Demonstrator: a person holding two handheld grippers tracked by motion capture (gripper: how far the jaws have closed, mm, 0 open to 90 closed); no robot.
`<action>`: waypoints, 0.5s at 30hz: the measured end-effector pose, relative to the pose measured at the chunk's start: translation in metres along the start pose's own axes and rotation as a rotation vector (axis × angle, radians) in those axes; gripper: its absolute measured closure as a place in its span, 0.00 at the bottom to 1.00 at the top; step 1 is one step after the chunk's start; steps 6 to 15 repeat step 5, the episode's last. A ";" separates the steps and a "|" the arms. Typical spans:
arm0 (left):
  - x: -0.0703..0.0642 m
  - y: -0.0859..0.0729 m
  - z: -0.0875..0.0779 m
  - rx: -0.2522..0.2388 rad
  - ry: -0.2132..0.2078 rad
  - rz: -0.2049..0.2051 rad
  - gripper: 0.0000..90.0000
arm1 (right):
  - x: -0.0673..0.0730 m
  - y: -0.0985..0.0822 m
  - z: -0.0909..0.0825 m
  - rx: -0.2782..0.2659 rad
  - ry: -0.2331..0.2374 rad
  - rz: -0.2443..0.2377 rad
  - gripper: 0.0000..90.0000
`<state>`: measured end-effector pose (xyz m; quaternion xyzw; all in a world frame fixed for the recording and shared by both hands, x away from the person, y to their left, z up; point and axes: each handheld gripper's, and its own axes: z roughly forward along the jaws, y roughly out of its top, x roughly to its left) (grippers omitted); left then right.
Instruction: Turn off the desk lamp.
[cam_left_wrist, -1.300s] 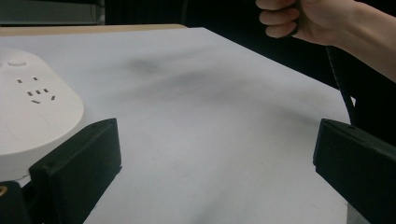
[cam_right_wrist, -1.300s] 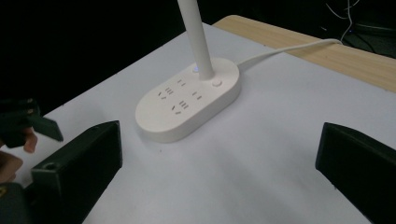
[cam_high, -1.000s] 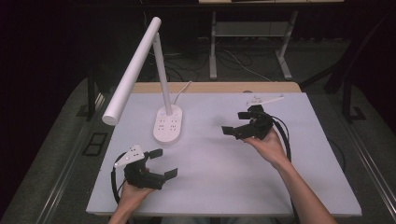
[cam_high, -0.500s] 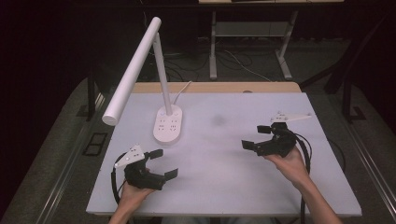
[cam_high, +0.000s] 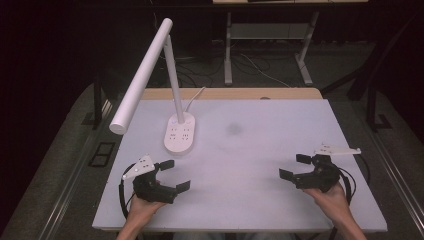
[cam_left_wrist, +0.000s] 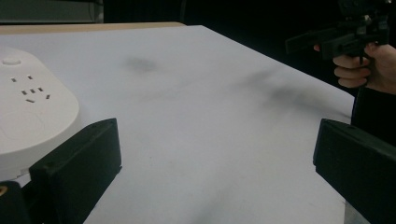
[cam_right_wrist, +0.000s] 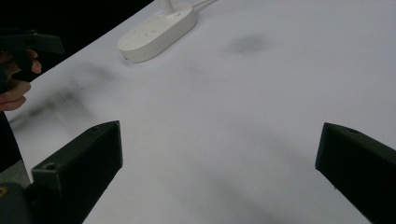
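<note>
While you rested both hands near the table's (cam_high: 260, 200) front edge, nothing was gripped.
Left gripper (cam_high: 172, 175): jaws spread wide, empty, just short of the lamp base (cam_high: 180, 134).
Right gripper (cam_high: 295, 167): jaws wide, empty, well apart from it.
Advice: you needed a square approach to that base.

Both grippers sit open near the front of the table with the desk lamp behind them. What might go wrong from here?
The lamp head overhangs the table's left side, above and beyond the left gripper; a lifted hand may knock it. The lamp base lies close ahead of that gripper, so a forward push might shove it. The right gripper sits near the table's front edge, its cable looping beside it; this may snag.
</note>
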<state>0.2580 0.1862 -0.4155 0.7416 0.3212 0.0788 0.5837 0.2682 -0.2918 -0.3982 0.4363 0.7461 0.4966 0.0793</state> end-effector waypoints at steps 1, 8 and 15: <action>0.000 0.000 0.000 0.002 0.000 0.003 0.00 | 0.000 -0.004 -0.002 -0.004 -0.007 0.003 0.01; 0.000 0.000 0.000 0.003 0.001 0.004 0.00 | 0.001 -0.017 -0.010 -0.005 -0.028 0.019 0.01; 0.000 0.000 0.000 0.003 0.001 0.004 0.00 | 0.001 -0.017 -0.010 -0.005 -0.028 0.019 0.01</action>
